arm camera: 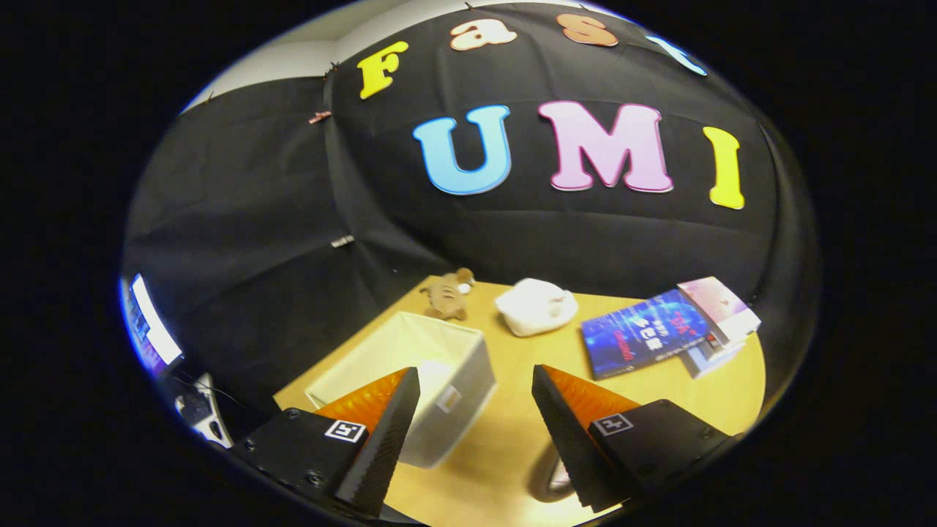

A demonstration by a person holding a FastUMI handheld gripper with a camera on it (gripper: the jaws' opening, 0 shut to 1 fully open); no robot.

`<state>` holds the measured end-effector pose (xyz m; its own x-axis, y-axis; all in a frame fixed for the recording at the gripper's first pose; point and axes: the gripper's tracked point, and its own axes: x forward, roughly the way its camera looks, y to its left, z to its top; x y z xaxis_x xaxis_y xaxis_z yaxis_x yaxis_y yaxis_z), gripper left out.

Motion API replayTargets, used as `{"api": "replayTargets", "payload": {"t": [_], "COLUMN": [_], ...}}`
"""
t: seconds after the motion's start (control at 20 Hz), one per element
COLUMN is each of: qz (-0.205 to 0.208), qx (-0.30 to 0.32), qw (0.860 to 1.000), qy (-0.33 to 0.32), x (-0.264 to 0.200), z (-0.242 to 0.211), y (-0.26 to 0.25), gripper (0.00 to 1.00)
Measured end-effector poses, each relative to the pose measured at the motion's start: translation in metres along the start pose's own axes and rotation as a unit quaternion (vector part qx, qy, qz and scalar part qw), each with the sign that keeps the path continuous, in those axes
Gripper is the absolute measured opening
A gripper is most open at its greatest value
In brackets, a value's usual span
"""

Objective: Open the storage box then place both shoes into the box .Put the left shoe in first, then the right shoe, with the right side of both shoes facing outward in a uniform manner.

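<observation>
Gripper (476, 410) held above the wooden table (505, 454), fingers spread wide, nothing between them. Storage box (410, 373), pale fabric, sits open-topped just ahead of the left finger, which overlaps its near corner in view. Beyond the box, near the cloth wall: small brown plush toy (448, 293), then a white soft bundle (536, 306) beside it. Blue book (644, 333) lies beyond the right finger, touching a small stack of books (721, 315).
</observation>
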<state>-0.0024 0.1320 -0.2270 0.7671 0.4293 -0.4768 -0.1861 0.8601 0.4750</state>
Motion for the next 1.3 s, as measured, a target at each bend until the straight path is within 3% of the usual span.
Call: {"api": "replayTargets", "payload": {"t": [0.35,0.55,0.85,1.05,1.2,1.3], "qz": [-0.085,-0.117,-0.145,-0.159,-0.192,-0.184], "qx": [-0.009,-0.010,0.001,0.030,0.018,0.009], "qw": [0.991,0.984,0.976,0.972,0.965,0.968], "qy": [0.105,0.131,0.164,0.173,0.176,0.171], "x": [0.002,0.016,0.055,0.078,0.079,0.081], "z": [-0.120,-0.151,-0.181,-0.190,-0.193,-0.193], "y": [-0.084,-0.116,-0.153,-0.169,-0.183,-0.176], "gripper": [0.90,0.87,0.75,0.45,0.13,0.05]}}
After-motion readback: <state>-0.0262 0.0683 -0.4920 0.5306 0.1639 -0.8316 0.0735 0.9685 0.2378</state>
